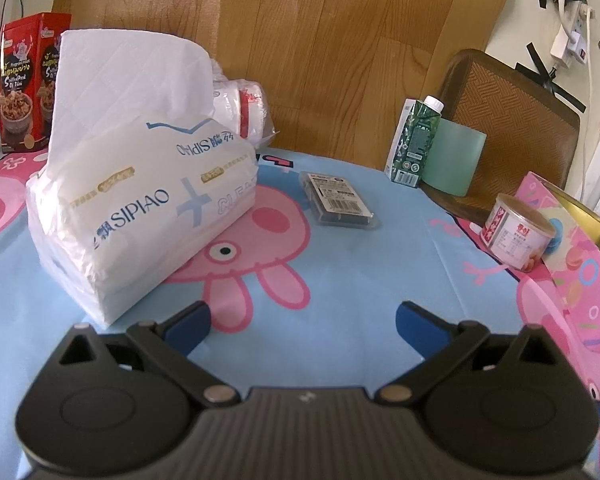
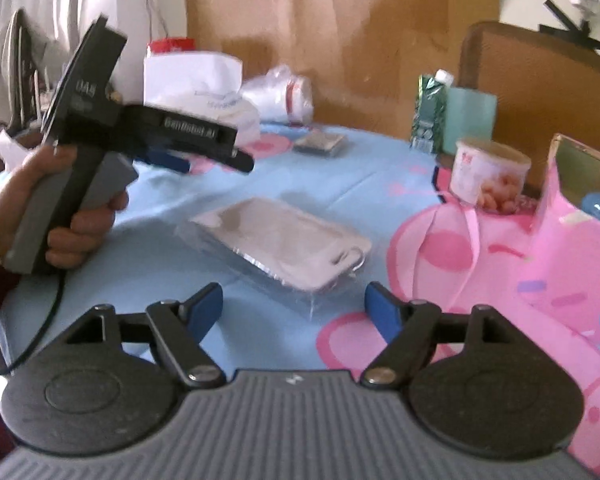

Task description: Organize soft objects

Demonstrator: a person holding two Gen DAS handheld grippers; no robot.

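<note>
A white SIPIAO tissue pack (image 1: pixel 140 208) with one tissue pulled up lies on the cartoon tablecloth, left of my left gripper (image 1: pixel 301 326), which is open and empty just in front of it. A crumpled white plastic bag (image 1: pixel 242 110) lies behind the pack. In the right wrist view my right gripper (image 2: pixel 294 312) is open and empty above a clear-wrapped foil tray (image 2: pixel 288 240). The tissue pack (image 2: pixel 204 92) and bag (image 2: pixel 288 94) show far back there. The left gripper (image 2: pixel 216 162), held in a hand, hovers near the pack.
A red snack box (image 1: pixel 28 80) stands far left. A flat dark packet (image 1: pixel 337 202), a green carton (image 1: pixel 413 140), a pale green cup (image 1: pixel 453 156) and a small can (image 1: pixel 517 232) sit on the table. A pink gift box (image 2: pixel 571 216) stands right. A wooden chair (image 1: pixel 515 128) is behind.
</note>
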